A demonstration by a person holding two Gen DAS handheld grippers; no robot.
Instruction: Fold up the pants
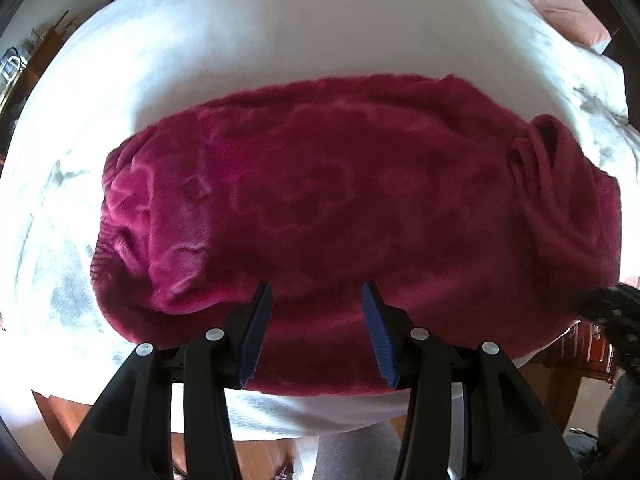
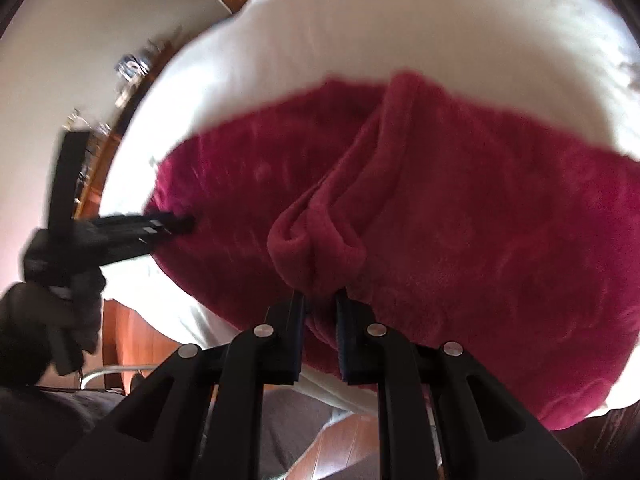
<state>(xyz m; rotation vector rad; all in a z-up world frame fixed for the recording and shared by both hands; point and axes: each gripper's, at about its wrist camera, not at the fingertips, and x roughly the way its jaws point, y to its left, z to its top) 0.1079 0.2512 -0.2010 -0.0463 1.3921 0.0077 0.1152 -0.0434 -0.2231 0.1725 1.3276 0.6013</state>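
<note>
Crimson fleece pants (image 1: 320,200) with an embossed flower pattern lie spread on a white sheet (image 1: 240,32). My left gripper (image 1: 316,286) points down over their near edge, its blue pads (image 1: 256,332) apart with no cloth pinched between them. In the right wrist view the pants (image 2: 480,220) fill the middle. My right gripper (image 2: 320,298) is shut on a bunched fold of them, and a ridge of cloth runs up from the grip. The left gripper (image 2: 160,226), blurred and held by a dark-gloved hand (image 2: 40,320), reaches the pants' left edge. The right gripper (image 1: 608,304) shows as a dark blur.
The white sheet (image 2: 360,20) covers a bed with a wooden frame (image 1: 580,352). A pink pillow (image 1: 560,0) lies at the far right corner. A wooden shelf with glass items (image 2: 132,68) stands along the wall on the left. Wooden floor (image 2: 340,440) shows below.
</note>
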